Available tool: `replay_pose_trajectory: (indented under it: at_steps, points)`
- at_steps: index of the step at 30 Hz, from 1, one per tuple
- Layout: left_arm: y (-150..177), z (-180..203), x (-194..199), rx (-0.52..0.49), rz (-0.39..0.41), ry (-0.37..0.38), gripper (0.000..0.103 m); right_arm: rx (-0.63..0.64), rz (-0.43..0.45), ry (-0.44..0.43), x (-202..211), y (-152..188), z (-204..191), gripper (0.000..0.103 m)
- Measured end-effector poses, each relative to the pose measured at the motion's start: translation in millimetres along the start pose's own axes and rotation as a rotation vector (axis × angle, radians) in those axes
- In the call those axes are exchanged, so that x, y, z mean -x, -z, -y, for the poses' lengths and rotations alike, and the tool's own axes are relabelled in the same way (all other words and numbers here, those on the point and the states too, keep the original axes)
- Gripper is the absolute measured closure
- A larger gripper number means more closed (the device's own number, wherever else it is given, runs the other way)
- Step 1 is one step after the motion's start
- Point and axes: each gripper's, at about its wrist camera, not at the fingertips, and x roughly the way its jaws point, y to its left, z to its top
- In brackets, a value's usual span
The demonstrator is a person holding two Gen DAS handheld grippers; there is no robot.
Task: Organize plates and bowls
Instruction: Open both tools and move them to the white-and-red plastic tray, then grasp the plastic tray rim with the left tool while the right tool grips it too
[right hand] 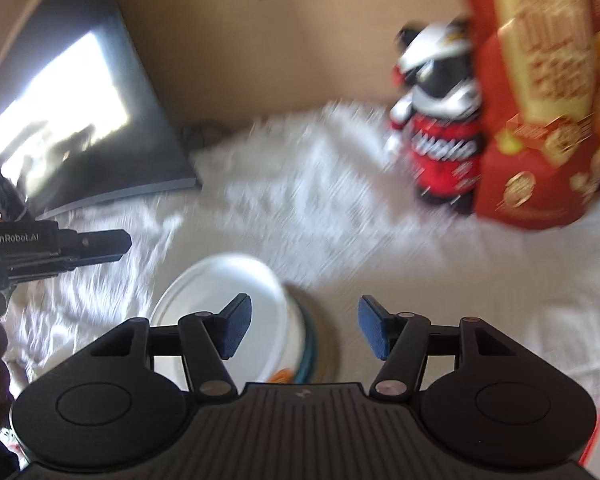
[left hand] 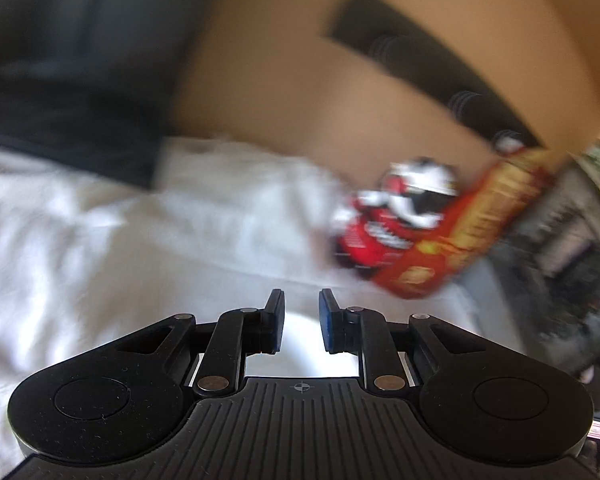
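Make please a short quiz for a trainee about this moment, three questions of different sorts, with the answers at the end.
1. True or false: the right gripper is shut on the white bowl.
2. Multiple choice: what stands beside the red snack box on the white cloth? A) a glass bottle B) a black, white and red plush toy C) a kettle
3. Short answer: in the right wrist view, on which side of the picture does the left gripper come in?

Key: 1. False; its fingers are apart with nothing between them, and the bowl lies below, stacked on other dishes. 2. B. 3. The left edge, above the cloth.
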Motion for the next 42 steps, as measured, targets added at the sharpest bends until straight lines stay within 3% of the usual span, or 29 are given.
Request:
replay_pose_trajectory:
  at_steps: [3, 8, 15, 22, 25, 30, 34, 42]
  points:
    - [8.1, 41.0, -24.4, -0.09, -0.059, 0.083, 0.082, 0.001, 0.092, 0.09, 30.4, 6.5, 23.0, 0.04]
    - [43.6, 106.4, -89.0, -0.191, -0.268, 0.18, 0.082, -0.074, 0.187, 0.267, 71.0, 33.1, 87.0, 0.035]
    - [101.9, 174.5, -162.3, -0.278, -0.482, 0.238, 0.082, -0.284, 0.121, 0.404, 104.4, 92.7, 183.0, 0.035]
    - [154.0, 233.7, -219.3, -0.386, -0.596, 0.247, 0.082, -0.414, 0.065, 0.531, 133.2, 152.1, 245.7, 0.038]
    - [173.6, 248.8, -239.7, -0.411, -0.639, 0.231, 0.082, -0.461, 0.026, 0.508, 135.2, 170.5, 265.6, 0.051]
    - [196.4, 260.5, -262.8, -0.413, -0.688, 0.202, 0.082, -0.52, -0.025, 0.458, 122.7, 193.2, 278.7, 0.053]
    - [210.7, 261.3, -279.8, -0.386, -0.75, 0.199, 0.08, -0.526, -0.077, 0.408, 105.1, 197.8, 282.4, 0.067]
    - [188.8, 211.9, -258.4, -0.296, -0.659, 0.107, 0.083, -0.424, -0.138, 0.311, 75.3, 172.6, 266.0, 0.071]
